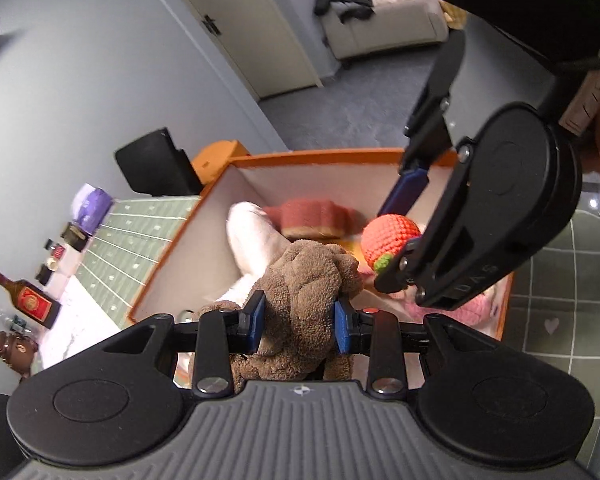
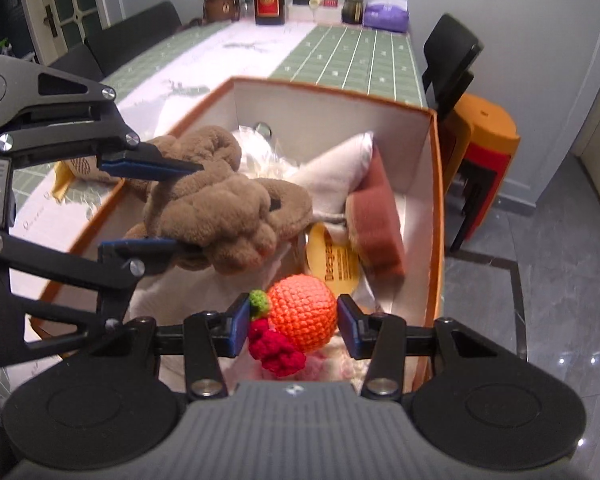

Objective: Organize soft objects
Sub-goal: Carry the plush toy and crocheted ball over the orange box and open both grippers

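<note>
Left tool (image 1: pixel 300 322) pinches a fuzzy brown plush toy (image 1: pixel 306 280), lumpy terry pile, over the orange-rimmed cardboard box (image 2: pixel 434 184) w/ white inner walls. Right tool (image 2: pixel 294 326) clamps a round orange crochet ball (image 2: pixel 302 312), green + red knit bits at its side, low in the box. Inside: beige cloth, rust-red pad. Box sits on the bench (image 2: pixel 352 60), green grid cover.

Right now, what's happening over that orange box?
A person is working two handheld claws over the orange box on the table. The left claw is clamped on a brown plush toy, and the right claw grips an orange crocheted ball with a red crocheted piece hanging from it. Both toys hang above the open box, which already holds a white plush, a reddish cushion and something pink. Neither toy is released yet.
</note>
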`<state>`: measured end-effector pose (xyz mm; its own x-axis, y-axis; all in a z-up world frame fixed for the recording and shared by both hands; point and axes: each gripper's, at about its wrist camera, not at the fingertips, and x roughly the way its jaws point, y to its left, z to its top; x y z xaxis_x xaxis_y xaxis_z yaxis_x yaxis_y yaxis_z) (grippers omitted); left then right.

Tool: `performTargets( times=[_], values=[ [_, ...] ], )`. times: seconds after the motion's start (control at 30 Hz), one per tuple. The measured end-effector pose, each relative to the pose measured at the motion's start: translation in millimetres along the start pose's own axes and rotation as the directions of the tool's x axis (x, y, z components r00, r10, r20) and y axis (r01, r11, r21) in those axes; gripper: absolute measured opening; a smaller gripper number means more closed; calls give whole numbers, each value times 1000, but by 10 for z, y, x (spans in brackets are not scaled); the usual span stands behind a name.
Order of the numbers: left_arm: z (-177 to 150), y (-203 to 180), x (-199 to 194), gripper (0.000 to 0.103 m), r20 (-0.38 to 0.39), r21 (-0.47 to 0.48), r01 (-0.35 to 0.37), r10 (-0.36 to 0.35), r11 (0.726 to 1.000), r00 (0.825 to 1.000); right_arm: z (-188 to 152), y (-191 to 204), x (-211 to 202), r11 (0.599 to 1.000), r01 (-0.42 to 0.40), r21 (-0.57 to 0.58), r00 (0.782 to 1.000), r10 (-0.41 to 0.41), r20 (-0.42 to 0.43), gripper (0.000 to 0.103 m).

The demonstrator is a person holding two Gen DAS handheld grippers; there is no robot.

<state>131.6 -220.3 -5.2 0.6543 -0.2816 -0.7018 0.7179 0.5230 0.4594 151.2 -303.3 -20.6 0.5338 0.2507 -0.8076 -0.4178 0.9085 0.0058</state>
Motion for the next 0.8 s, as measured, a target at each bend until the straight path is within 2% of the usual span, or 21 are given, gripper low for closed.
performTargets(
  times=[0.1,0.33,0.43,0.47,0.63,0.8],
  values=[
    [-53,31,92,39,-41,-35,74,-75,997,996,-16,36,47,1000,1,-31,1000,-2,-20,46],
    [-117,136,201,40,-74,-85,110,-116,990,990,-35,102,133,996,13,-86,998,-19,-66,47],
    [-138,175,166,48,-70,-107,122,-129,987,989,-29,122,166,995,24,-97,996,-32,-82,47],
    [-144,190,151,54,-68,-109,119,-127,987,990,-26,123,179,994,32,-101,996,-41,-86,47],
    [-150,276,99,56,-53,-97,143,-148,985,988,-16,137,150,993,52,-106,995,-60,-80,56],
    [-160,341,-45,65,-3,-127,146,-148,981,989,-8,162,59,992,75,-99,995,-81,-66,57]
  ],
)
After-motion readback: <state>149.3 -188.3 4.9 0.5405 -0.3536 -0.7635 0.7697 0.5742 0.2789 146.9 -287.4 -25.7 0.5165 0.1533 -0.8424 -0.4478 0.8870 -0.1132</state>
